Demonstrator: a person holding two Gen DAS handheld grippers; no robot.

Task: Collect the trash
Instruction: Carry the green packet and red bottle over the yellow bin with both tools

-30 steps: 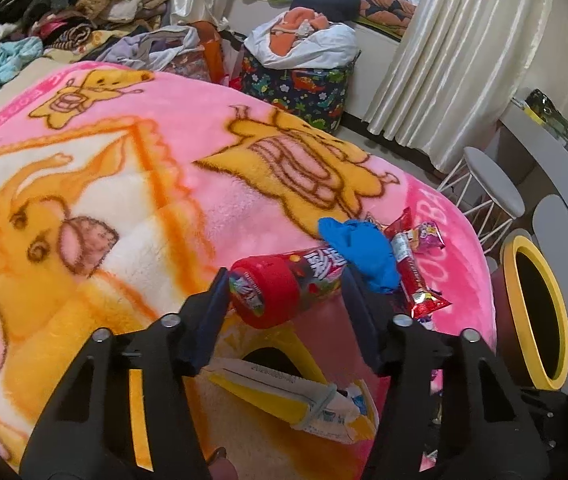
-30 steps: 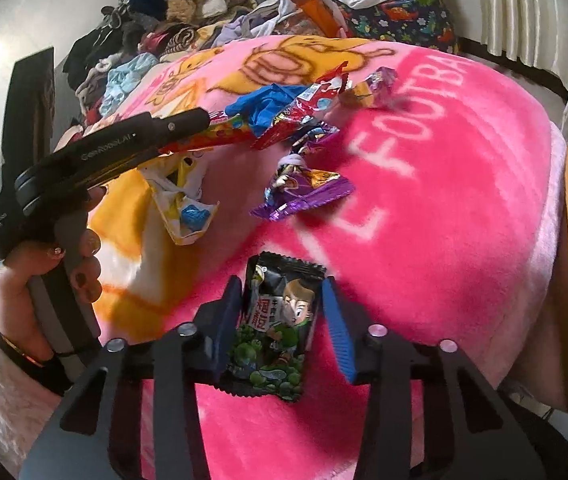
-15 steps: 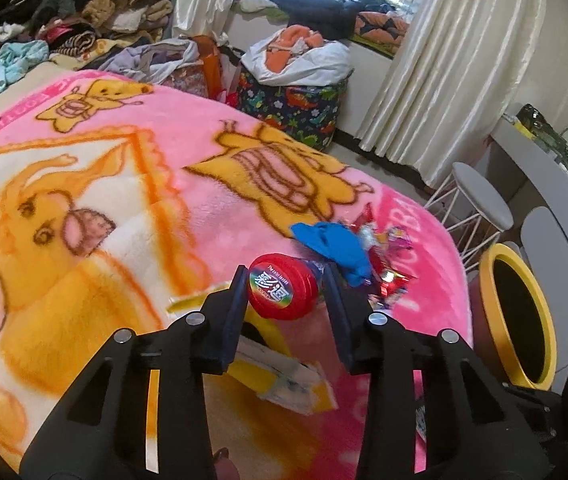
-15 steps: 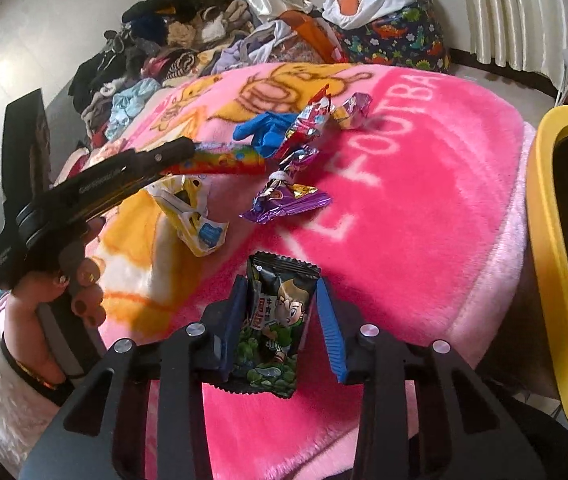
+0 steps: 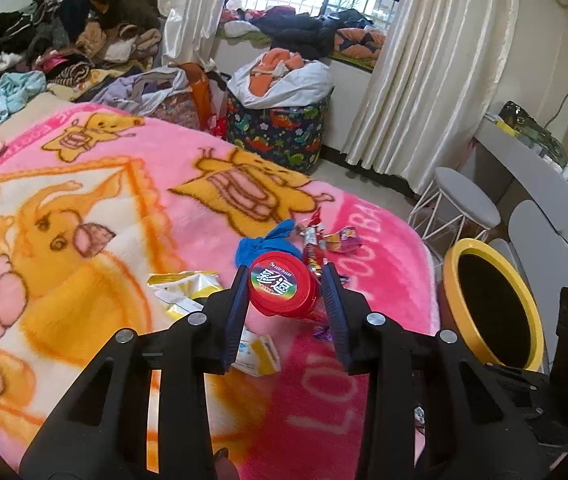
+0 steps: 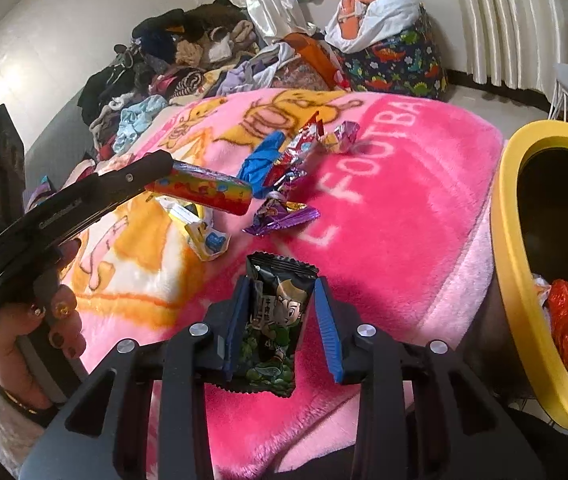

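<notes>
My left gripper (image 5: 286, 294) is shut on a red candy tube (image 5: 281, 290) and holds it above the pink blanket (image 5: 103, 208); the tube also shows in the right wrist view (image 6: 203, 192). My right gripper (image 6: 281, 320) is shut on a dark green snack packet (image 6: 277, 320), lifted just above the blanket. The yellow-rimmed bin (image 5: 492, 304) stands at the bed's right edge (image 6: 512, 264), with red and white trash inside. On the blanket lie a blue glove (image 5: 263, 246), red and purple wrappers (image 6: 284, 216) and a yellow-white wrapper (image 5: 187, 288).
Piles of clothes (image 5: 63, 52) lie at the far end of the bed. A dinosaur-print basket (image 5: 279, 128) stands on the floor beyond. A white stool (image 5: 464, 200), a chair (image 5: 544, 228) and a counter are to the right near the bin.
My left gripper closed on the red tube and lifted it off the blanket, turning its cap toward the camera. My right gripper raised the green packet and shifted toward the bin.
</notes>
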